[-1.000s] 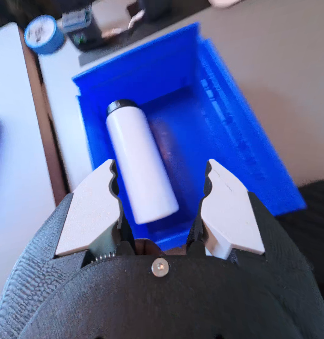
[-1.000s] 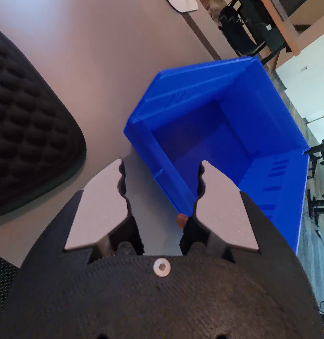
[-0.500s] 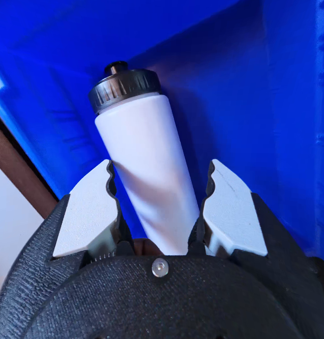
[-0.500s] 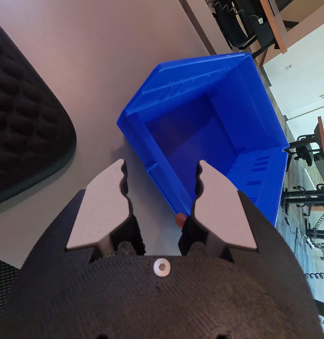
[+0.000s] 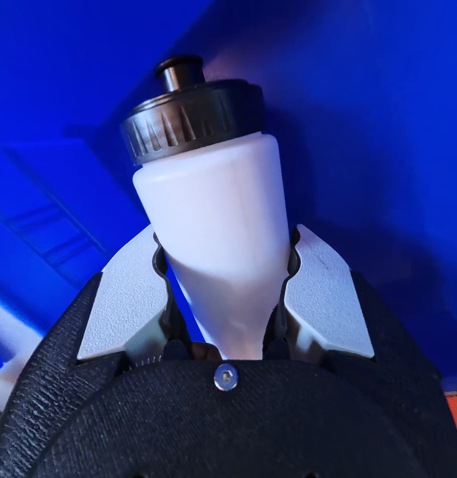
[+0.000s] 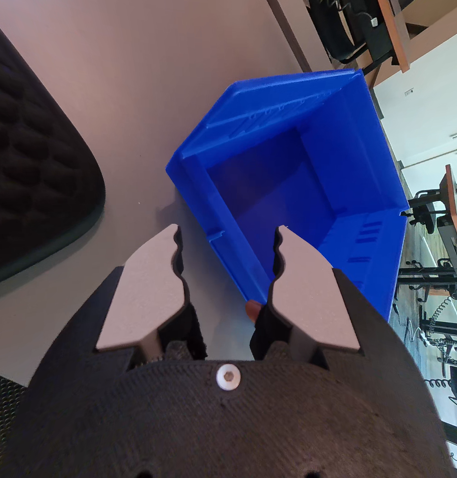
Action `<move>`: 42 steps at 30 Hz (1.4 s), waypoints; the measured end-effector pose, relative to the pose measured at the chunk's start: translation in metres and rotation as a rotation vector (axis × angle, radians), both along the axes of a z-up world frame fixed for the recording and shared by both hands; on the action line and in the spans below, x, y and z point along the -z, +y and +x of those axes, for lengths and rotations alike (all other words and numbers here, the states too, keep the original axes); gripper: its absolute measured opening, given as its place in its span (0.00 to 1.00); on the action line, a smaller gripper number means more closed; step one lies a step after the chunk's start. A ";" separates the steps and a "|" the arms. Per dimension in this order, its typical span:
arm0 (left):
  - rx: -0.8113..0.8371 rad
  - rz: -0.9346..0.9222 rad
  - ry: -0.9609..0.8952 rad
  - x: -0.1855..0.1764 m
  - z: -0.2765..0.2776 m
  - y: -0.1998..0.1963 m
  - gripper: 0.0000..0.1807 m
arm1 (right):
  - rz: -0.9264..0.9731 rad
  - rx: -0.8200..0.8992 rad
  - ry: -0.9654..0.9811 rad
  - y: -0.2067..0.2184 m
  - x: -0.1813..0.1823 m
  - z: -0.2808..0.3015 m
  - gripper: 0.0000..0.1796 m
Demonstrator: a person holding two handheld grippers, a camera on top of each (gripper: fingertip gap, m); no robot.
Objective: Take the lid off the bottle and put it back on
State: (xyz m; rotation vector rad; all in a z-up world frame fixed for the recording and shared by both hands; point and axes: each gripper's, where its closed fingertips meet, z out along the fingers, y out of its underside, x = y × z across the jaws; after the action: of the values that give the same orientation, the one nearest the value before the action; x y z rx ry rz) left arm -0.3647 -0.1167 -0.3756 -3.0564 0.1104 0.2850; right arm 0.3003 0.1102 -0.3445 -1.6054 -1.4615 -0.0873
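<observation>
Between left tongs, unlabelled white bottle

Bright daylight, wide-angle edge warp; bin interior softly blurred, shadowed; table evenly lit.

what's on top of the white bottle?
A black ribbed screw lid with a pull spout sits on the white bottle, held between the left tongs inside the blue bin. The bottle's mouth is covered.
</observation>
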 end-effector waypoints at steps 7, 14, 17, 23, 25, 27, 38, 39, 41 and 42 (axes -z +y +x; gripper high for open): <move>0.069 0.515 0.145 -0.099 0.016 0.010 0.51 | 0.033 -0.098 0.134 -0.009 -0.021 -0.027 0.36; 0.340 1.345 0.034 -0.252 0.158 0.018 0.51 | -0.073 -0.425 0.657 -0.066 -0.105 -0.120 0.43; 0.462 1.515 -0.181 -0.252 0.243 0.026 0.51 | -0.233 -0.628 0.912 -0.109 -0.148 -0.163 0.51; 0.587 1.643 -0.466 -0.189 0.356 0.060 0.51 | -0.537 -0.788 1.098 -0.161 -0.188 -0.224 0.59; 0.628 1.665 -0.497 -0.173 0.379 0.065 0.51 | -0.531 -0.775 1.111 -0.164 -0.194 -0.236 0.58; 0.660 1.645 -0.474 -0.156 0.393 0.070 0.51 | -0.524 -0.762 1.110 -0.167 -0.194 -0.245 0.57; 0.746 1.504 -0.479 -0.114 0.415 0.069 0.51 | -0.435 -0.677 0.822 -0.178 -0.152 -0.276 0.49; 0.745 1.508 -0.487 -0.114 0.415 0.069 0.51 | -0.438 -0.681 0.805 -0.180 -0.149 -0.277 0.48; 0.747 1.498 -0.514 -0.112 0.417 0.068 0.50 | -0.428 -0.686 0.793 -0.182 -0.148 -0.278 0.45; 0.746 1.497 -0.517 -0.112 0.417 0.068 0.50 | -0.415 -0.681 0.777 -0.182 -0.147 -0.278 0.42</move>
State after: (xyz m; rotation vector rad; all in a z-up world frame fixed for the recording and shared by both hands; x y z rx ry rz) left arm 0.0523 -0.0485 -0.2634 -1.3812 0.6194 -0.3406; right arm 0.0219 -0.0717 -0.1972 -1.1326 -1.3366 1.1588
